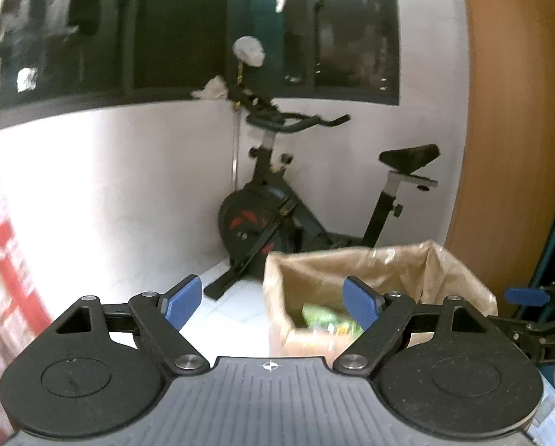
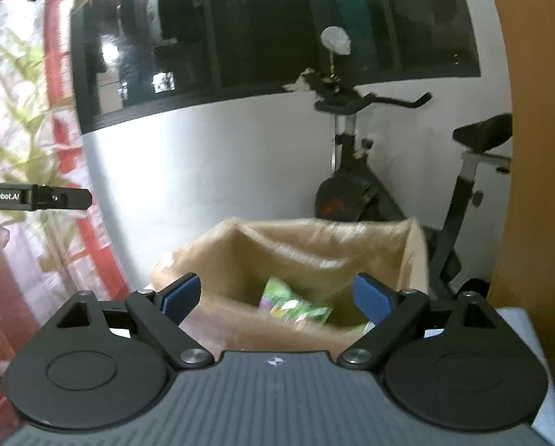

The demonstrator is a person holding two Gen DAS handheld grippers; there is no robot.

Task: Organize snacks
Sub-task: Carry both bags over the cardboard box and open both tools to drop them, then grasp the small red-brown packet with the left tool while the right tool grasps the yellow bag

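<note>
My left gripper (image 1: 273, 303) has its blue pads spread wide with nothing between them, and my right gripper (image 2: 277, 299) is just as wide and empty. Just beyond both sits an open cardboard box (image 2: 415, 256) on the floor, its flaps standing up. Inside it, low against the near wall, I see green snack packets (image 2: 296, 306); from the left wrist view the same snack packets (image 1: 324, 317) lie toward the near side of the cardboard box (image 1: 273, 278). Behind the box, in the corner by the white wall, stands a black exercise bike (image 1: 270, 219). Above it runs a dark window (image 2: 277, 37).
</note>
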